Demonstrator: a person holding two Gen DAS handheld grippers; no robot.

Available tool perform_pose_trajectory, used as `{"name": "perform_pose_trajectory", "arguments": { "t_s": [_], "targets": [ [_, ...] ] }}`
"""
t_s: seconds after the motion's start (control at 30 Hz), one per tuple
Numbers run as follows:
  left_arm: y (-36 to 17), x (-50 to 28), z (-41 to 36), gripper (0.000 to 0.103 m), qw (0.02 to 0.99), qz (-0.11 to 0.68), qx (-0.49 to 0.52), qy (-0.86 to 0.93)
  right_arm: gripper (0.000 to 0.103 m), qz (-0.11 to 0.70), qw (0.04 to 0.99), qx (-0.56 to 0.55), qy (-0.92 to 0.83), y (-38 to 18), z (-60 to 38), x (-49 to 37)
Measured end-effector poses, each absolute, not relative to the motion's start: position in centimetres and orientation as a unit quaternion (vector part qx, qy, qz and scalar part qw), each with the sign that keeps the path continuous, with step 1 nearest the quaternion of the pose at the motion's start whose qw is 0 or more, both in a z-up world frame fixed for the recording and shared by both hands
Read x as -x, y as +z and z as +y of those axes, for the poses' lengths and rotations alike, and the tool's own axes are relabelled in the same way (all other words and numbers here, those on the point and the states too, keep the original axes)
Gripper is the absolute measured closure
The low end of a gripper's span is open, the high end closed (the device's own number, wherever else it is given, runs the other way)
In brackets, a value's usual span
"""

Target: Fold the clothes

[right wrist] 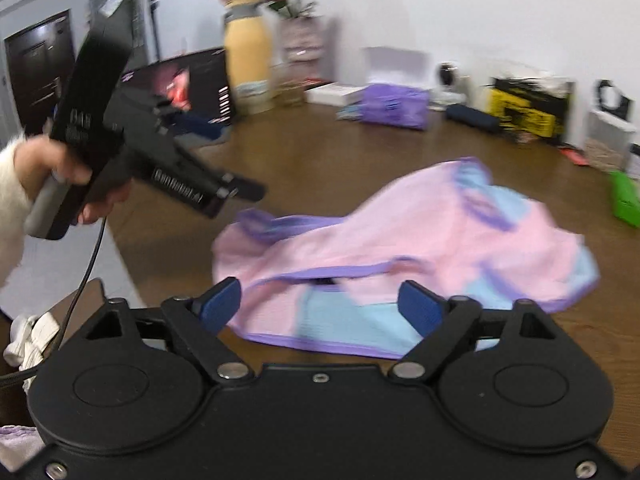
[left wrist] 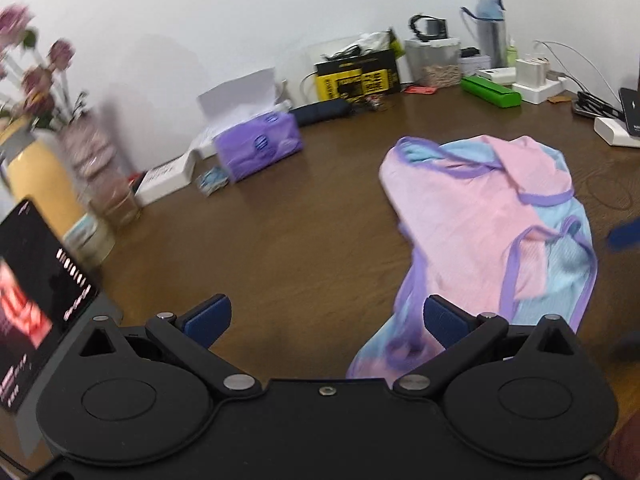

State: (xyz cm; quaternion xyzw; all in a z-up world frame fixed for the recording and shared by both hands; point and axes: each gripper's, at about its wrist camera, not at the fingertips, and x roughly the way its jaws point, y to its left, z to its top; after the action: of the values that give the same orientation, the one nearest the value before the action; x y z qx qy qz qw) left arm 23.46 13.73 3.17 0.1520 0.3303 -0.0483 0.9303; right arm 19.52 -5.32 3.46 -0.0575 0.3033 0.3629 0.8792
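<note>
Garment [left wrist: 488,216]: pink and light-blue, purple trim, lying crumpled and unfolded on the brown table [left wrist: 280,232], toward its right side, well clear of the back edge. Left gripper [left wrist: 326,318]: jaws wide apart, nothing between them, right pad over the garment's near hem. Right gripper [right wrist: 320,306]: jaws apart, poised over the garment's near edge, pads not pressing cloth. Purple tissue pack [left wrist: 260,146]: near the back edge. Yellow-black box [left wrist: 356,76]: against the wall.
</note>
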Motion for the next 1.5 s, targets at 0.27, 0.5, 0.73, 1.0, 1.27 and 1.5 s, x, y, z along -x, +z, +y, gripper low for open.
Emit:
{"name": "perform_pose_trajectory", "arguments": {
  "t_s": [0.27,0.5,0.73,1.0,1.27,1.5],
  "targets": [
    [4.0,-21.5,17.5,0.000,0.938,0.323,-0.123,-0.019,0.062,0.349,0.862,0.012,0.367,1.4,-0.5,-20.0],
    [3.5,-21.3,18.4,0.000,0.939,0.328,-0.094,-0.029,0.099,0.375,0.840,-0.085,0.383,0.5,-2.8,-21.6],
    [2.8,-20.8,16.2,0.000,0.936,0.328,-0.104,-0.072,0.099,0.314,0.873,-0.177,0.329,3.6,-14.7,-21.8],
    [1.8,-20.7,9.0,0.000,0.926,0.315,-0.137,-0.159,0.099,0.335,0.913,-0.149,0.181,3.2,-24.0,-20.5],
    [0.0,-19.2,1.7,0.000,0.904,0.281,-0.207,-0.247,0.099,0.315,0.913,-0.180,0.186,2.9,-25.7,-19.9],
    [-0.6,-16.7,-1.3,0.000,0.883,0.243,-0.239,-0.323,0.099,0.274,0.920,-0.184,0.213,5.7,-25.3,-19.5]
  ]
}}
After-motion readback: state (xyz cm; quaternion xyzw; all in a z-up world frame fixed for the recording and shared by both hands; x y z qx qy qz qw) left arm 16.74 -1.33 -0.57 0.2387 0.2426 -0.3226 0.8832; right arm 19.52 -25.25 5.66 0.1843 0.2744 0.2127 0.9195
